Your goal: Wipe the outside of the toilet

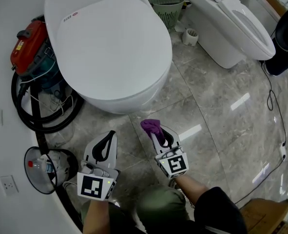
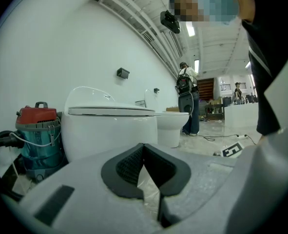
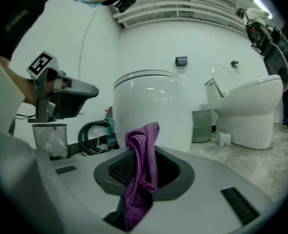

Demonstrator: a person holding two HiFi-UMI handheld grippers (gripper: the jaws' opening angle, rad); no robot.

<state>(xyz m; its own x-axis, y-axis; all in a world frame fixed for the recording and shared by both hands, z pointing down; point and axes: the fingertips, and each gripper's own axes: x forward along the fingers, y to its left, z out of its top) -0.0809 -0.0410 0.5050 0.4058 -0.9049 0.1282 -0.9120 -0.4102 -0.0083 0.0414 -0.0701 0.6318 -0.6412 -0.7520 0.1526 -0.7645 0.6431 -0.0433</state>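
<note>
Right gripper (image 1: 162,139) clamped on crumpled purple knit cloth (image 1: 151,126), near the front of the white closed-lid ceramic toilet (image 1: 109,43) (no contact yet). Left gripper (image 1: 105,147) jaws together, empty. Wiping looks unstarted; whole outside left to do.

The toilet (image 1: 109,48) was big, white and round, and its lid was shut flat. The purple cloth (image 1: 150,126) was pinched between the jaws of the right gripper (image 1: 159,134), with its bunched end sticking up past them. The cloth was near the front of the toilet but not touching it.
</note>
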